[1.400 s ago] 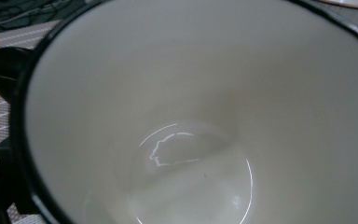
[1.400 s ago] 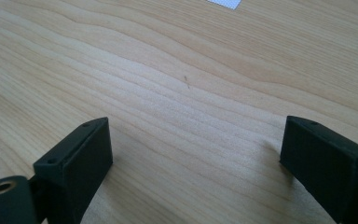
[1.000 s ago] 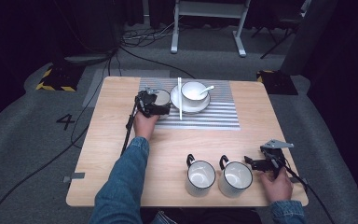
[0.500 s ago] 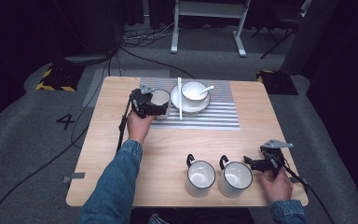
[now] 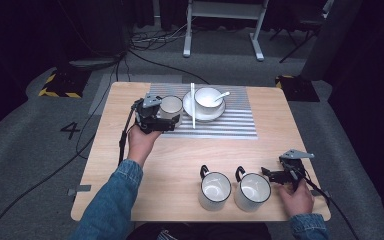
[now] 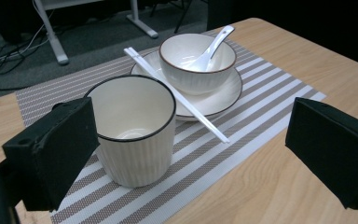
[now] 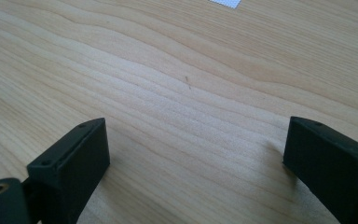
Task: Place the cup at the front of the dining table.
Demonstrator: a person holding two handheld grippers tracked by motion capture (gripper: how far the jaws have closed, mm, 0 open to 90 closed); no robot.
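Left gripper (image 5: 172, 116) at the far-left part of the bench (image 5: 190, 160), jaws spread wide. A ribbed white cup (image 6: 133, 128) with a dark rim stands between them, close against the left jaw in the left gripper view; whether they touch I cannot tell. The other jaw is well clear, so the cup is not gripped. Cup stands upright on the near-left corner of a grey-and-white striped woven placemat (image 6: 242, 126).

Just beyond the cup: a white saucer (image 6: 228, 95) carrying a ribbed white bowl (image 6: 198, 58), with a white spoon (image 6: 212, 44) leaning inside. A pair of white chopsticks (image 6: 175, 93) lies across the saucer's rim, the near end resting on the mat beside the cup.

Right gripper (image 5: 269, 173) low at the bench's near-right corner, jaws released and wide, nothing between them but pale wood grain (image 7: 182, 107). Its tips point at the nearer of two white enamel mugs (image 5: 252, 190) with dark handles, side by side at the near edge; the second mug (image 5: 215, 190) sits just left.
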